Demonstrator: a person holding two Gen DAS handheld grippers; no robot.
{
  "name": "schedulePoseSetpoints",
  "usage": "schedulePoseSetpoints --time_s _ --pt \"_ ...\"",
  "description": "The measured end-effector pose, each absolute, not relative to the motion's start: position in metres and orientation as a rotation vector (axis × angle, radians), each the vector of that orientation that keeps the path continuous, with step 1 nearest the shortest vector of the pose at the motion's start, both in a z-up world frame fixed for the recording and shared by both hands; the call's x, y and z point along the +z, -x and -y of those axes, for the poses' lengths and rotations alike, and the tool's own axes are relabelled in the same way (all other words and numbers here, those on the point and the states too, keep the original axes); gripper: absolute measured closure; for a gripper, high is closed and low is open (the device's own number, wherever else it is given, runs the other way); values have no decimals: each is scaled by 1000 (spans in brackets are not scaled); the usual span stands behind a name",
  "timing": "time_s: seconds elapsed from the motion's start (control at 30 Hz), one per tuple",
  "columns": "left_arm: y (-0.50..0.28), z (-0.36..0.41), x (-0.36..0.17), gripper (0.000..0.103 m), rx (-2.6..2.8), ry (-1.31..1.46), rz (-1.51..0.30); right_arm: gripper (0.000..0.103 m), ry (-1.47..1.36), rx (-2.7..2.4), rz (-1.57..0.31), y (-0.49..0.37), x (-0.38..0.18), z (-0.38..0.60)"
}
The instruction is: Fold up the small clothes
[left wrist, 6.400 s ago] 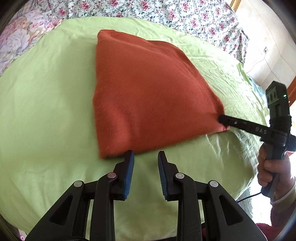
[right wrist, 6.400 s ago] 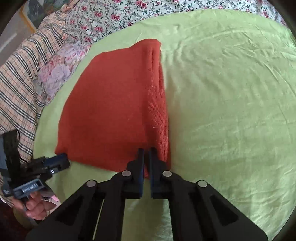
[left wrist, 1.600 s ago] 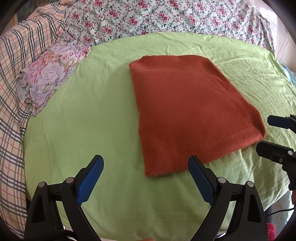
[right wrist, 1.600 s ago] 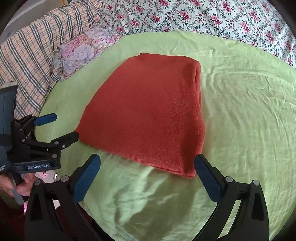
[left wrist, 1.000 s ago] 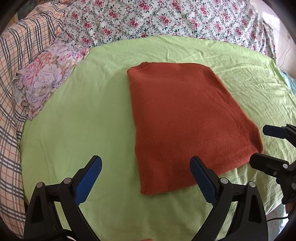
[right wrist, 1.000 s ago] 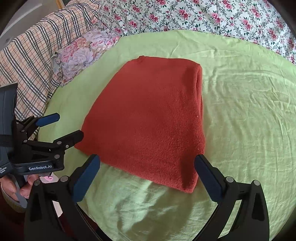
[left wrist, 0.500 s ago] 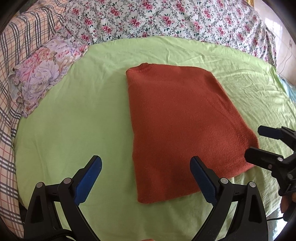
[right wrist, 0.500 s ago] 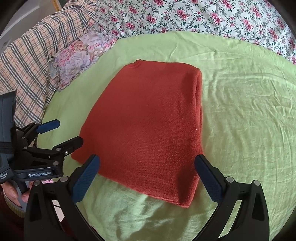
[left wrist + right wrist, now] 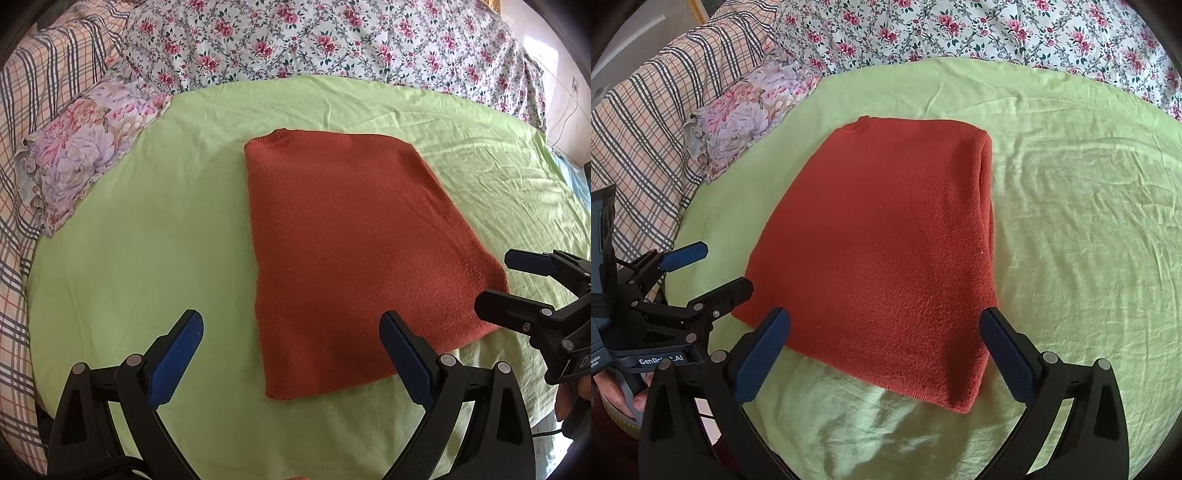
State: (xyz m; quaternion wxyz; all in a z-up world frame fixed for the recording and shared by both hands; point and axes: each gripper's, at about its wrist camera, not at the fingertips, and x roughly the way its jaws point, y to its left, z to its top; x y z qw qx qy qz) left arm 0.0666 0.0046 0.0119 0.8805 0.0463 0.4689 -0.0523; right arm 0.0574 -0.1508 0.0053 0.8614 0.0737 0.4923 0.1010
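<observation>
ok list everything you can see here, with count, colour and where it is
sweater: one, rust orange, folded flat in the middle of the green sheet
sheet: one, light green, spread over the bed under the sweater
pillow: one, pink and lilac floral, at the sheet's far left edge
floral cover: one, white with pink flowers, beyond the sheet
checked blanket: one, beige with dark lines, far left
left gripper: one, black with blue fingers, open, at the sweater's near left corner
right gripper: one, black with blue fingers, open, at its near right corner
</observation>
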Motion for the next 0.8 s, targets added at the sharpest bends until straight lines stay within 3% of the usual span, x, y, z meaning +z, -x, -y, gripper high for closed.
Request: schedulePoseSetpoints --time_s 0.8 --pt "-61 -7 15 6 -99 -93 -972 1 -131 231 -1036 -62 6 150"
